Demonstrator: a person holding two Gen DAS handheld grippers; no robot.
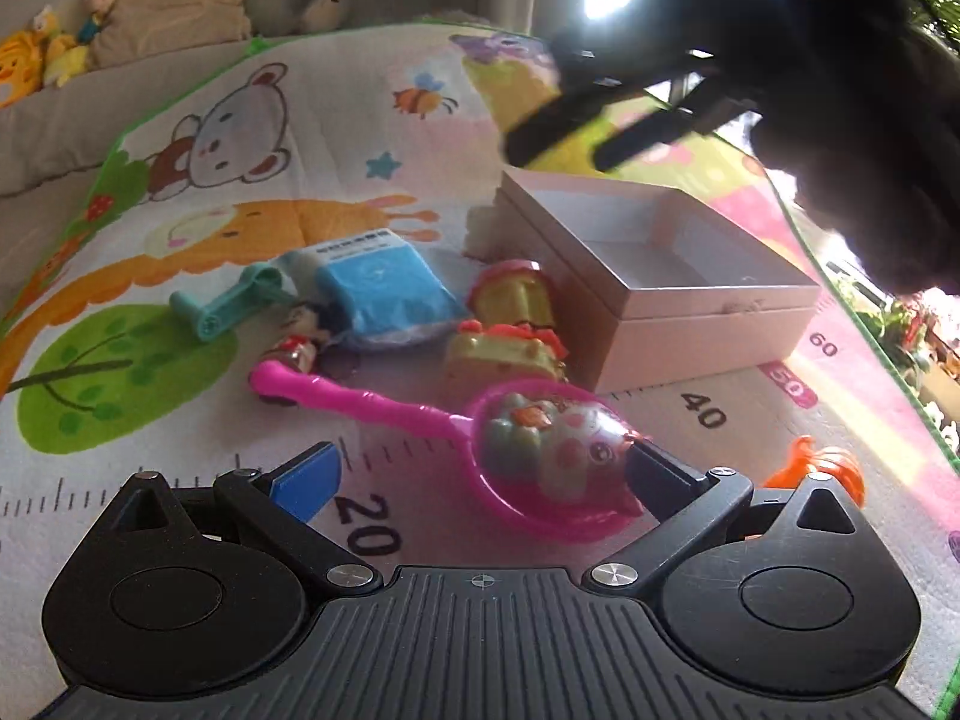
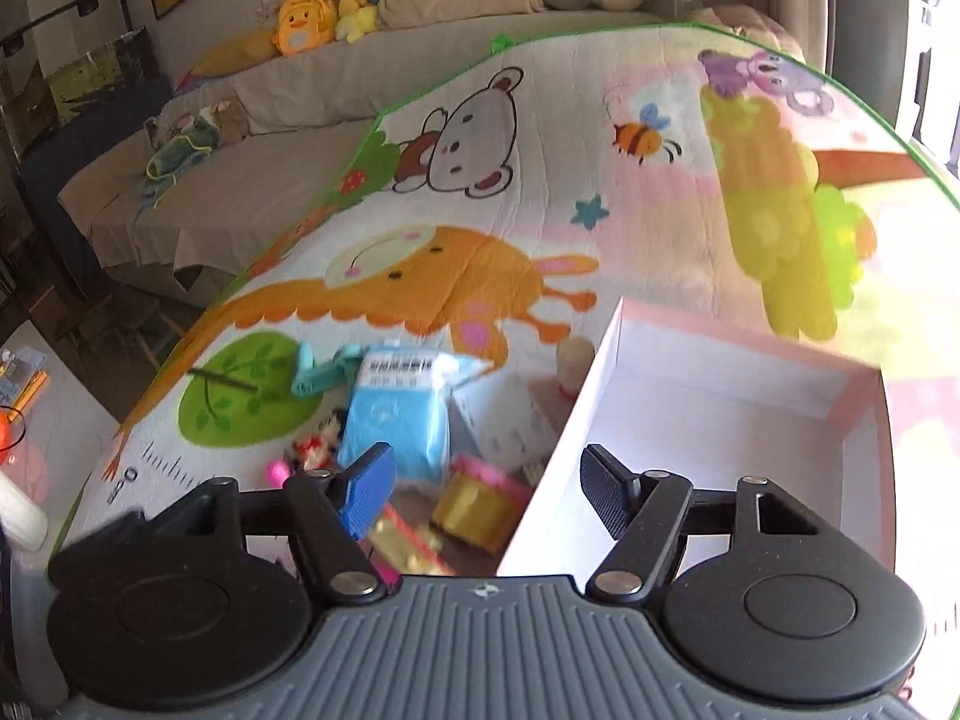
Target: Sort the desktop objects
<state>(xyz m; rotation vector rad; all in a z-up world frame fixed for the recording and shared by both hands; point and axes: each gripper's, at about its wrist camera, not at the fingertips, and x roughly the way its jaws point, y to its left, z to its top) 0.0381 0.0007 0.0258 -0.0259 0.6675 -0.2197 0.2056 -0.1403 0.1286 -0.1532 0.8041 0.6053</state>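
Landmark: a white box (image 1: 654,276) with its top open is seen on the cartoon play mat (image 1: 252,138); nothing is seen inside it.
Left tongs (image 1: 480,474): they are spread open and nothing is gripped. The round end of a pink toy net (image 1: 540,480) lies between the tips, with a small pig toy (image 1: 570,450) in it. One tip is near the pig toy; a touch cannot be told.
Right tongs (image 2: 486,492): they are held open, with nothing between them. They hang over the left wall of the white box, one tip over the inside, the other over the toys.
Toys to sort: they are piled just left of the white box.
Blue pouch (image 1: 384,288): it is laid left of the box, among the toys.
Teal roller (image 1: 228,303): it is found farther left of the box, past the pouch.
Yellow toy drums (image 1: 510,324): they are placed right beside the box's left wall.
Little doll (image 1: 294,342): it is laid near the net's handle.
Orange toy (image 1: 825,468): it is seen in front of the box, near the mat's edge.
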